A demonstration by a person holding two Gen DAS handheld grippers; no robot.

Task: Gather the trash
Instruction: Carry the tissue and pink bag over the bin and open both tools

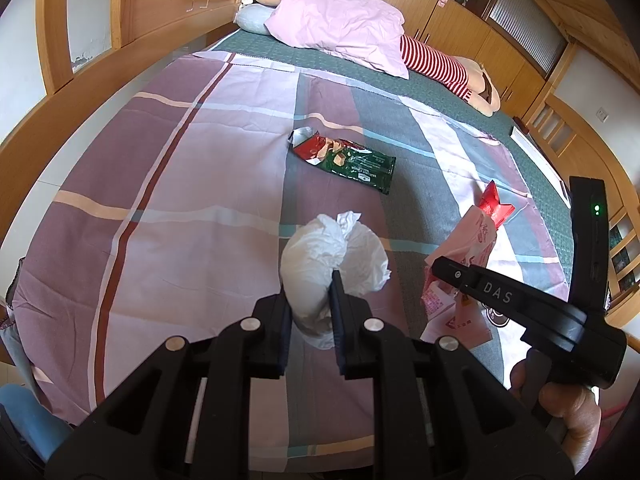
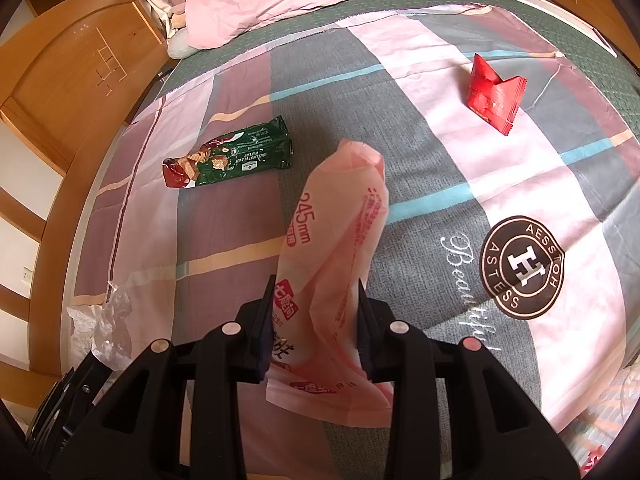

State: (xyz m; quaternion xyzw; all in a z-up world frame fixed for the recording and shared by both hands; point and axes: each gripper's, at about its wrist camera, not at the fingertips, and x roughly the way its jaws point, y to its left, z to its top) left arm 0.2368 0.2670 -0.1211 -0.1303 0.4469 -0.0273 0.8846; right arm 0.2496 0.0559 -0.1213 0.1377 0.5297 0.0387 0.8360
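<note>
My left gripper [image 1: 310,292] is shut on a crumpled white plastic bag [image 1: 320,264] and holds it over the bed; the bag also shows in the right wrist view [image 2: 100,324]. My right gripper [image 2: 314,304] is shut on a pink plastic wrapper [image 2: 336,240] with red print, which stands up between the fingers; it shows in the left wrist view [image 1: 468,248] too. A green and red wafer wrapper [image 1: 344,158] [image 2: 228,158] lies on the sheet beyond both. A folded red wrapper [image 2: 492,92] [image 1: 496,204] lies farther right.
The bed has a striped pink, grey and mauve sheet [image 1: 180,200] over a green cover. A pink pillow [image 1: 336,20] and a plush doll in red stripes [image 1: 436,64] lie at the far end. A wooden bed frame [image 1: 60,120] runs along the left.
</note>
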